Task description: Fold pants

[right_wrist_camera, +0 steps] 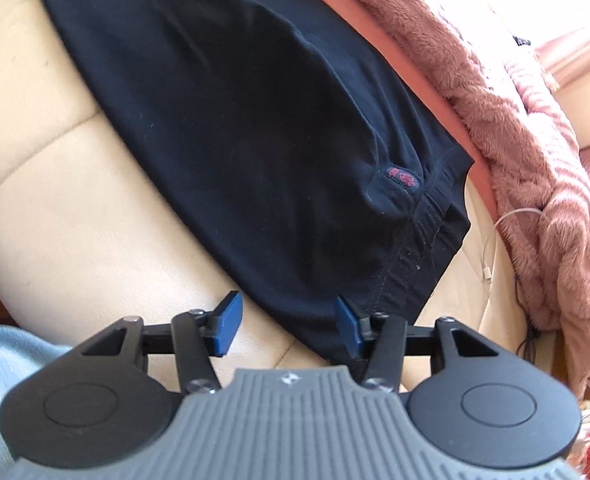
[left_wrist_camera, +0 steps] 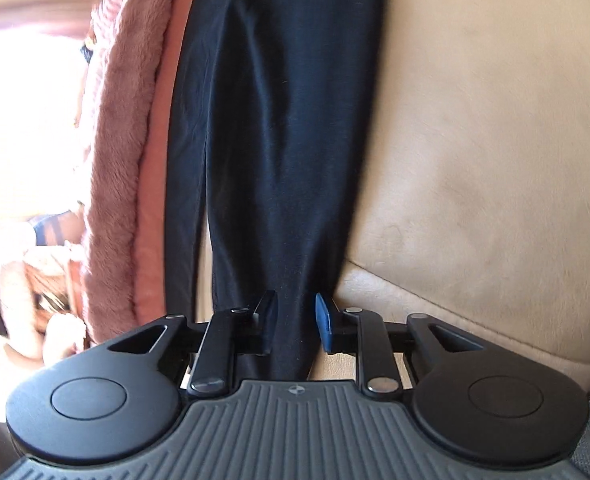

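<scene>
Both wrist cameras sit close above the black pants on a beige cushion, angled downward. The left looks along a leg toward 12 o'clock; the right faces the waistband. Both share a pink blanket.

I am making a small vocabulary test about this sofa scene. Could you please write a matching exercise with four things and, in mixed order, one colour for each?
Things:
1. pants
2. blanket
3. sofa cushion
4. pads of the right gripper

Colours:
A. beige
B. blue
C. black
D. pink

Pairs: 1-C, 2-D, 3-A, 4-B
</scene>
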`<action>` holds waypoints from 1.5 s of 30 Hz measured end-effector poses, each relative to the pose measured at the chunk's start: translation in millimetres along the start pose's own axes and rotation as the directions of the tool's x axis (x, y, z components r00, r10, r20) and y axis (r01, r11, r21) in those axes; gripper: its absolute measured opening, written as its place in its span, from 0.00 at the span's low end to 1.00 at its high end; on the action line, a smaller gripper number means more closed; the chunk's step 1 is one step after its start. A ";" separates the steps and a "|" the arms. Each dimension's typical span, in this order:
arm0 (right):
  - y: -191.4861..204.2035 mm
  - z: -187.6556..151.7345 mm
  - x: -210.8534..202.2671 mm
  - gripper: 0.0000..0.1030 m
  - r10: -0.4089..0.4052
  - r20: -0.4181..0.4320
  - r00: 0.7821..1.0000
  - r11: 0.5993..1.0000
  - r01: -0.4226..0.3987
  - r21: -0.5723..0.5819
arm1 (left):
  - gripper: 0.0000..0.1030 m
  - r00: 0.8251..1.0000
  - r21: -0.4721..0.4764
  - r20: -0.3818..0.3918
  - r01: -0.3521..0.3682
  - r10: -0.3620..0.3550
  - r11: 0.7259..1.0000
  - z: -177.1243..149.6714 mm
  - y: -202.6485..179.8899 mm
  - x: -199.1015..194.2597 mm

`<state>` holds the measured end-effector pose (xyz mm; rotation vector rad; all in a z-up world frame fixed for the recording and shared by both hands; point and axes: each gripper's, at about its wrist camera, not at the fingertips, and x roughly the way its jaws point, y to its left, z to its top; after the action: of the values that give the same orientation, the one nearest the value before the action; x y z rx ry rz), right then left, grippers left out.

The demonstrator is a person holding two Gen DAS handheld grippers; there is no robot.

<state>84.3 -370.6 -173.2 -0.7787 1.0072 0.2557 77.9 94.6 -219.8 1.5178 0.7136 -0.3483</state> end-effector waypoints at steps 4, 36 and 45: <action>-0.9 -4.2 -3.2 0.46 -0.015 -0.009 1.000 1.000 0.015 0.007 | 0.26 1.000 0.043 -0.015 -0.008 0.009 0.999 -10.1 -7.1 -0.4; 6.2 -9.4 -18.3 0.48 -0.081 -0.016 0.997 0.994 0.080 -0.074 | 0.01 0.996 -0.269 -0.092 -0.043 0.019 0.962 -15.6 33.6 19.7; 10.9 -16.5 -11.8 0.40 -0.088 -0.025 0.996 0.944 0.075 -0.320 | 0.01 0.994 -0.566 -0.102 -0.028 -0.036 0.824 -14.2 95.8 15.0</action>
<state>61.3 -372.5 -173.4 -1.1212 0.9794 0.3379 145.9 117.2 -152.9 0.9659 0.8189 -0.0392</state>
